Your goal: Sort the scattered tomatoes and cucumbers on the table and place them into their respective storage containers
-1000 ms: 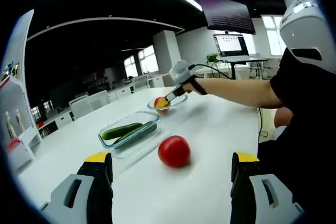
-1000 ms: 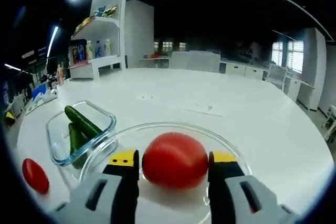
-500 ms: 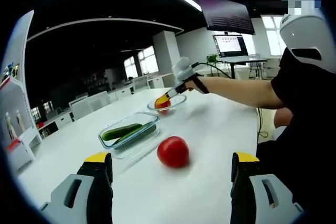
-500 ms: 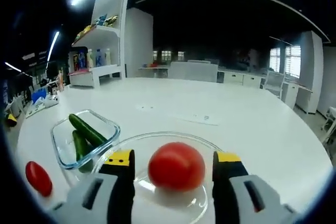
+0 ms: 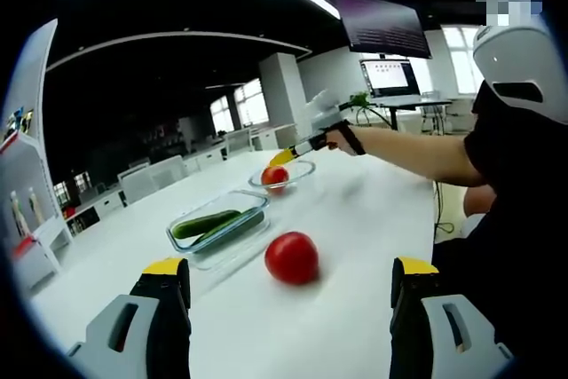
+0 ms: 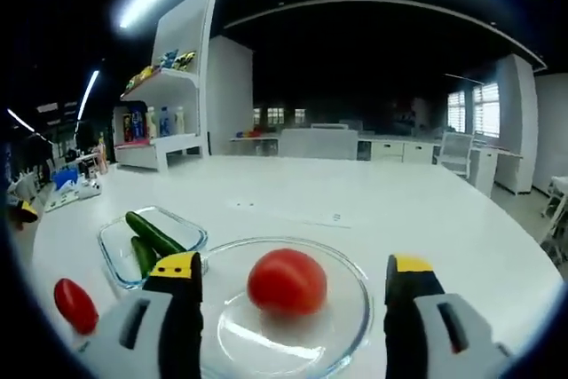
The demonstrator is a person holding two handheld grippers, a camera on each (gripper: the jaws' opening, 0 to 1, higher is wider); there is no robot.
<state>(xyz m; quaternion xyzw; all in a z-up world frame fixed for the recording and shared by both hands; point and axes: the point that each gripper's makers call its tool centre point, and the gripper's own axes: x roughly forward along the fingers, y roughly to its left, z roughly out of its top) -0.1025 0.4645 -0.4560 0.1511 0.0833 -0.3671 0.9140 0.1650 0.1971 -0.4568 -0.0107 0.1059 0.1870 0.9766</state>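
A loose red tomato lies on the white table ahead of my open left gripper; it shows again as the tomato at the left of the right gripper view. A second tomato rests in the round glass dish, and from the left gripper view it is the tomato in the dish. My right gripper is open, raised just behind that dish; from the side it is the right gripper. Two cucumbers lie in the rectangular glass container, also seen as the container.
A person's arm reaches across the table from the right, with the torso at the table's near right edge. White shelves with bottles stand beyond the far left. Chairs and desks line the back.
My right gripper opened wider, released the tomato into the glass dish and drew back and upward. The left gripper and the loose tomato stayed put.
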